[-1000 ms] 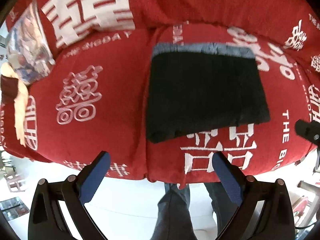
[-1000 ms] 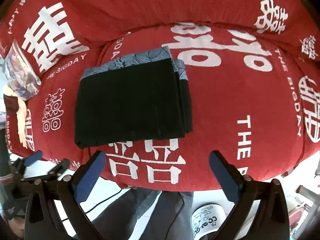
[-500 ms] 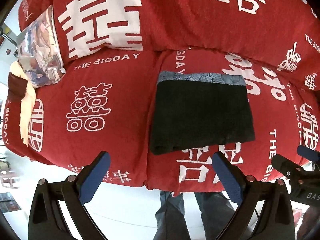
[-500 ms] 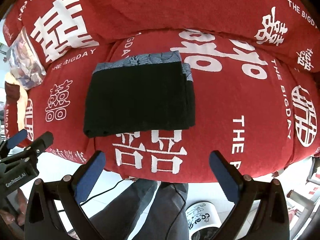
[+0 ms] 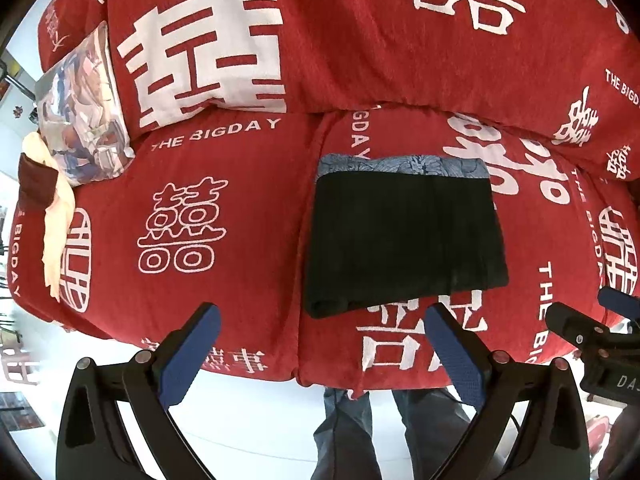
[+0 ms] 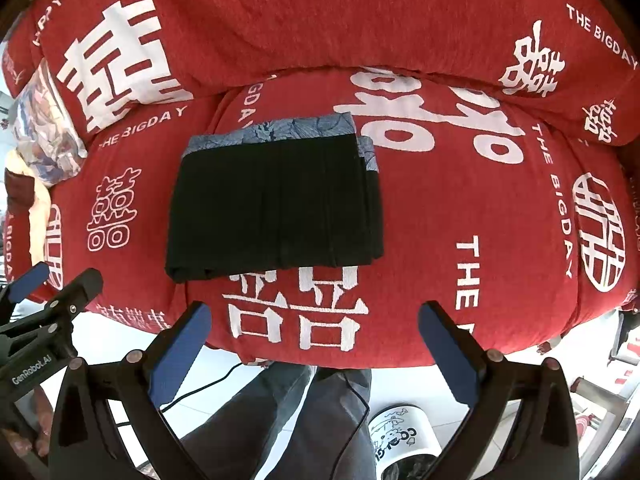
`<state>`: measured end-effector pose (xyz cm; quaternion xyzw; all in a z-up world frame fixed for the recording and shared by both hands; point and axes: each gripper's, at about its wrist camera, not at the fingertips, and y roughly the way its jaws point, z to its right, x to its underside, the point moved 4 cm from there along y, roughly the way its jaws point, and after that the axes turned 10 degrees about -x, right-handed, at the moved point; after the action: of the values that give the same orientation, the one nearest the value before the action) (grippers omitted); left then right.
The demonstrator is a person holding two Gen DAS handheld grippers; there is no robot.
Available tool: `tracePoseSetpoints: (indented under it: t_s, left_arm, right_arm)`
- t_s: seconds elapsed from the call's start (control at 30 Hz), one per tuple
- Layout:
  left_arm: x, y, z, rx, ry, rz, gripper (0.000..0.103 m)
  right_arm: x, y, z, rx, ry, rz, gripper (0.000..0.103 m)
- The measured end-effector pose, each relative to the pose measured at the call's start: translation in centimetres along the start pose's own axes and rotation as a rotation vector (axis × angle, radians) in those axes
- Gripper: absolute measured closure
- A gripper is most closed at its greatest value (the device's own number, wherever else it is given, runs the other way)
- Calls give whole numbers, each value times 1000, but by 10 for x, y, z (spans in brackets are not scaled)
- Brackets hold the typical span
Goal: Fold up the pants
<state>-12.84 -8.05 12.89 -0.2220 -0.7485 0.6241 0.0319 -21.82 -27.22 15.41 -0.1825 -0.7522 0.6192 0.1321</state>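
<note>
One large red sofa (image 6: 460, 208), printed with white characters, is recorded as the work surface; its seat and back cushions fill both wrist views. The pants (image 6: 276, 204) are found on the seat cushion, lying flat as a compact black rectangle, with a blue-grey patterned waistband (image 6: 280, 130) exposed along the far edge at 12 o'clock and a rolled fold edge at 6 o'clock. In the left wrist view the pants (image 5: 400, 236) are placed at roughly 1 o'clock from the gripper, well apart from it.

A patterned cushion (image 5: 80, 108) is noted at 10 o'clock in the left view, with a cream and maroon cloth (image 5: 48, 200) draped below it at 9 o'clock. A white printed cup (image 6: 400, 436) is seen on the floor at 5 o'clock in the right view.

The left gripper (image 5: 320, 356) is held off the sofa's front edge, its blue pads (image 5: 192, 354) spread wide and nothing between them. The right gripper (image 6: 316, 354) is likewise held clear, fingers (image 6: 448, 356) wide apart and empty. Neither is in contact with the garment.

The folding itself is judged complete, or very nearly so: layers are stacked, though slightly offset at the 3 o'clock edge. The step in hand is assessed as final inspection. If anything further is called for, a light squaring of that offset edge would be required, with care taken that the stack is not dragged open.
</note>
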Motion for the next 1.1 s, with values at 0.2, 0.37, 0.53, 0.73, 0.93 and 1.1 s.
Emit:
tracePoseSetpoints:
  t_s: [0.2, 0.37, 0.53, 0.73, 0.93, 1.1]
  left_arm:
    - [-2, 0, -2, 0, -2, 1, 1]
    - [-3, 0, -2, 4, 3, -1, 1]
    - [-6, 0, 0, 8, 5, 2, 1]
    - [-7, 3, 3, 1, 4, -10, 1]
    - [-7, 4, 4, 1, 6, -8, 1]
    - [-8, 7, 7, 7, 14, -14, 1]
  right_arm:
    - [0, -1, -1, 7, -6, 4, 0]
    - [-3, -2, -3, 18, -18, 8, 0]
    - [-6, -1, -6, 22, -21, 3, 0]
    - [-6, 0, -7, 25, -19, 0, 0]
    - [-7, 3, -7, 28, -26, -5, 0]
    - [-9, 4, -7, 26, -31, -8, 0]
